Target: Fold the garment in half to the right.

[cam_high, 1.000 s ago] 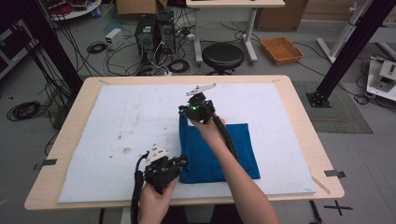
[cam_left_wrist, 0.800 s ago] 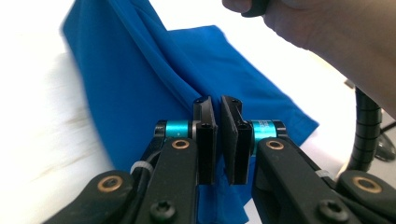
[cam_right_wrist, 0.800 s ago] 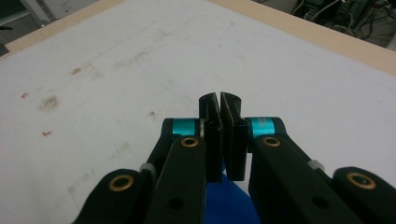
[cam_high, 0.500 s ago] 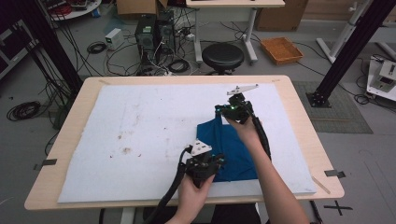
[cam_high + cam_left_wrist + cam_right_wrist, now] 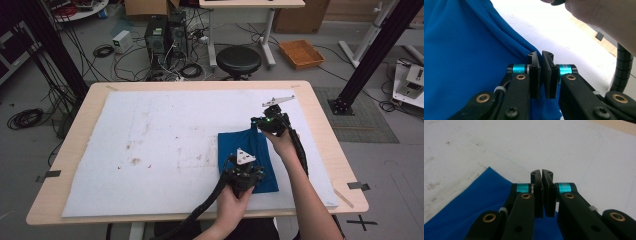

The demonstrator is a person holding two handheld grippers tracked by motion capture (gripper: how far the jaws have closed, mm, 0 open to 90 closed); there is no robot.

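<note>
Your grippers have carried the blue cloth (image 5: pixel 248 157) further right since the earlier frame; folded narrow, it now lies on the white mat (image 5: pixel 150 150) right of centre. Your left gripper (image 5: pixel 243 176) pinches its near edge, and your right gripper (image 5: pixel 266 121) pinches its far right corner.

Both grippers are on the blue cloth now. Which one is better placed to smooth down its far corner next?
Probably right. The right gripper sits at the far right corner of the blue cloth, jaws closed over its edge. The left gripper is at the near edge, close to the person, so it would need a longer reach.
</note>
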